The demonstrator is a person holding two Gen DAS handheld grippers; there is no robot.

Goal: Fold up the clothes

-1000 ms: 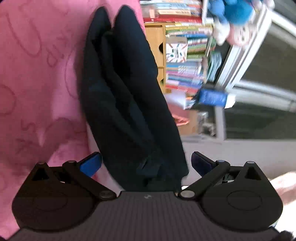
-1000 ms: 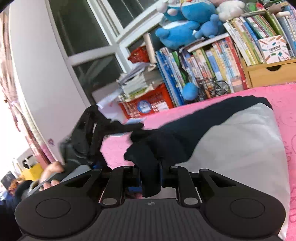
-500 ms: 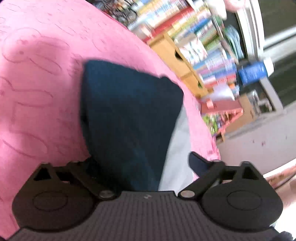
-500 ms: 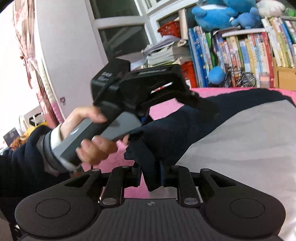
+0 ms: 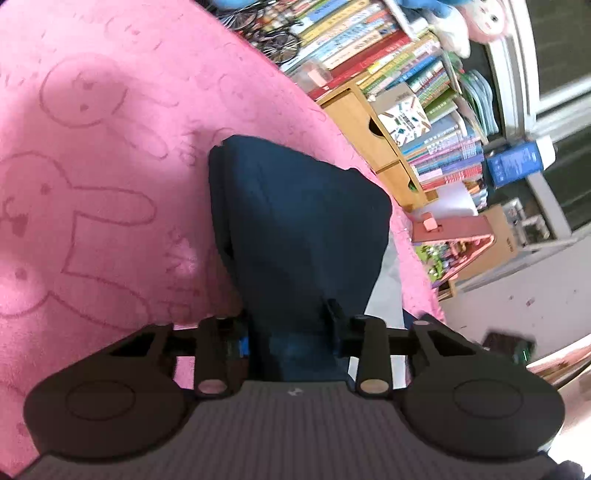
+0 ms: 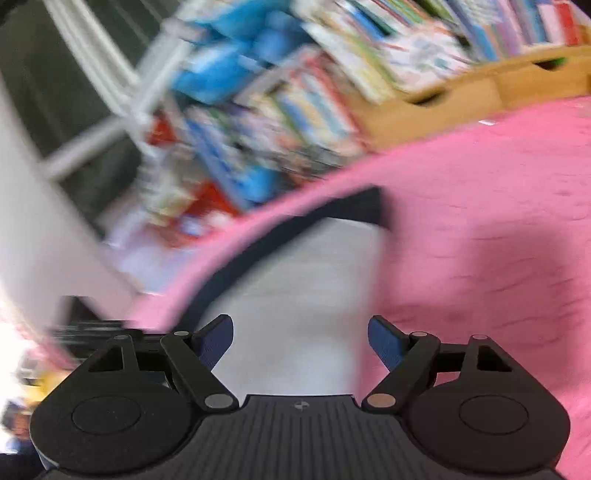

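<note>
Pink fleece blanket [image 5: 103, 192], rabbit outlines pressed into the nap, covers the work surface. Behind it at 1 o'clock: packed rows of books [image 5: 424, 96], a wooden drawer box [image 5: 373, 140], plush toys [image 5: 458, 26], a white window frame [image 5: 517, 74].

Left gripper [image 5: 291, 332] is clamped on a bunched fold of the dark navy garment [image 5: 303, 229]; soft matte cloth running toward 12 o'clock, pale grey panel [image 5: 388, 288] along its 3 o'clock edge.

Right gripper [image 6: 301, 341] has fingers spread, nothing between them, above the grey panel. That view is motion-blurred; the panel appears flat, navy-edged at 11 o'clock.
</note>
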